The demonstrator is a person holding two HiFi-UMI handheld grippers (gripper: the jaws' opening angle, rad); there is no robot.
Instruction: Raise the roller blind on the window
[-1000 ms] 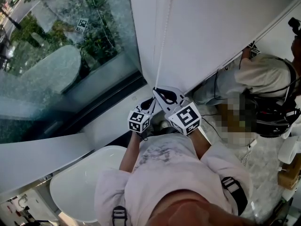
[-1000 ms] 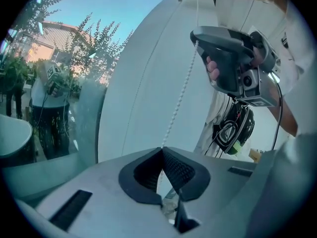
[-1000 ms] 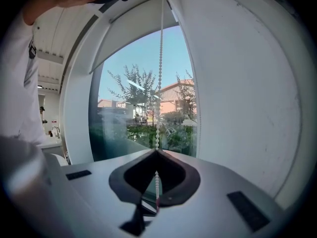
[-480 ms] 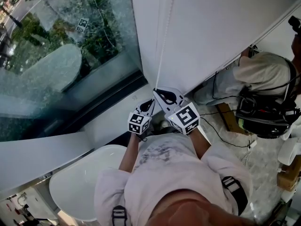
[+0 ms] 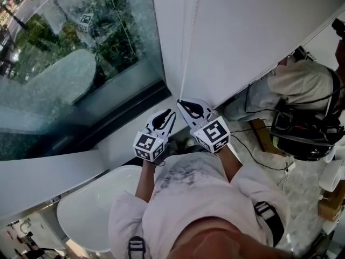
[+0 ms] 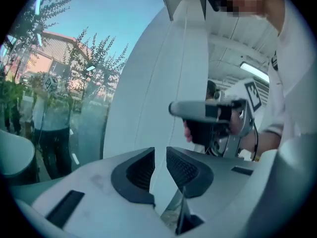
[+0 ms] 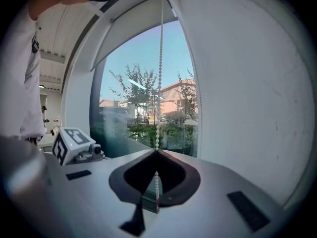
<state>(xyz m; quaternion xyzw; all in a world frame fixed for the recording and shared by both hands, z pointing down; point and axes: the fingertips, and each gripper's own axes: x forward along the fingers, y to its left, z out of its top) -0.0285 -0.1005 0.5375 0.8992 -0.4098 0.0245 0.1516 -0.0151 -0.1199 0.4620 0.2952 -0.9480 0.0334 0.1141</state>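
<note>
Your right tool (image 7: 157,150) pinches the bead chain (image 7: 159,83), your left tool (image 6: 160,155) stands slightly apart and empty, and the roller blind (image 7: 133,26) sits high.

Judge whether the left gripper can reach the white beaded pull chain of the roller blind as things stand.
Probably yes. The left gripper, jaws slightly apart and empty, sits beside the right gripper, shut on the white beaded pull chain; nothing lies between them.

Head view looks steeply down; both gripper views face upward, close, sharing the window (image 7: 143,108).
</note>
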